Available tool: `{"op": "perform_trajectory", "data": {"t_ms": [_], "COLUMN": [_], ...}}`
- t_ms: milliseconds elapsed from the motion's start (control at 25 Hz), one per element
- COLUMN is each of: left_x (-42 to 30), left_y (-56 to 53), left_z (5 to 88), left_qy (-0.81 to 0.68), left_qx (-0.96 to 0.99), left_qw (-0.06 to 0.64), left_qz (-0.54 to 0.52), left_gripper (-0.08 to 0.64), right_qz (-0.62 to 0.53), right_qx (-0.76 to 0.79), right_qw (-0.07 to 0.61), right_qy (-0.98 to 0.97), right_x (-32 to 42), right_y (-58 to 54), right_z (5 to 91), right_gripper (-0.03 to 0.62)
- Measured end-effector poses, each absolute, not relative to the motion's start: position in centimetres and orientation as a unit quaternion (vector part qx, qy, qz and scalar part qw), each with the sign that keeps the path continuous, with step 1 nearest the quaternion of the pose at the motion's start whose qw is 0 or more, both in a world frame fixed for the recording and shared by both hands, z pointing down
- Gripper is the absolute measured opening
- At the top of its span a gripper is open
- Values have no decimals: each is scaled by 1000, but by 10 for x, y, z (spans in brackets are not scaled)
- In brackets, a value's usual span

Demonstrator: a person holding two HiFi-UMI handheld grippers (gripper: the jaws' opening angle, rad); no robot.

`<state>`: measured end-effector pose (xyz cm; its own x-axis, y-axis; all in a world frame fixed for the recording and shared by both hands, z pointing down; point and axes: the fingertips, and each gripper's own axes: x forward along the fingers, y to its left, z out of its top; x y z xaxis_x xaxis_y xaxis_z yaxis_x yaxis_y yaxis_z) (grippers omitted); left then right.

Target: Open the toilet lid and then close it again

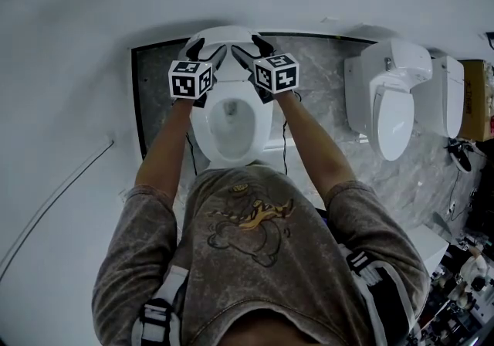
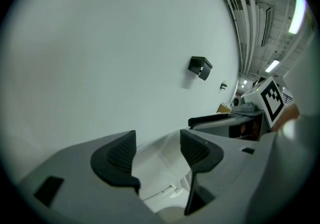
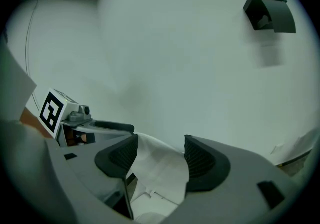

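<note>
Standing open, two hand-held grippers [image 1: 207, 52] [image 1: 252, 51] seemingly straddle one lid [image 1: 228, 34]; two toilets [image 1: 231, 128] [image 1: 394, 109].

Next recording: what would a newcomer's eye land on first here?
The white toilet at centre, seen from above, with its lid raised toward the wall. The left gripper and right gripper sit at the lid's top edge, jaws apart, marker cubes facing up. A second toilet stands to the right.

Toilet [image 1: 202, 134] against wall [image 1: 116, 12], second toilet [image 1: 395, 109] to its right
</note>
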<state>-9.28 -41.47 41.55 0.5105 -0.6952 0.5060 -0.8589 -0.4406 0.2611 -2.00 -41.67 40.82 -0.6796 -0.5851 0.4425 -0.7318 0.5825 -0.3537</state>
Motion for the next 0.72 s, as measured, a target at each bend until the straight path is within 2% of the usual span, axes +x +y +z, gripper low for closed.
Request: {"op": "perform_trajectory", "data": {"t_ms": [280,720], "left_x": [-90,-96], "left_y": [-390,-321], "left_z": [409,403], "left_qy": [-478,-495], "left_qx": [822,806], "left_qw": [274,308], "left_qz": [142,98], "left_gripper": [270,270], "right_qz": [275,302], "right_qx": [363,373], "right_qw": [130,70], "right_qy": [-881,-874], "right_x": [-15,-8], "right_y": [-391,-320], "right_z": [402,394], "right_gripper": [287,286]}}
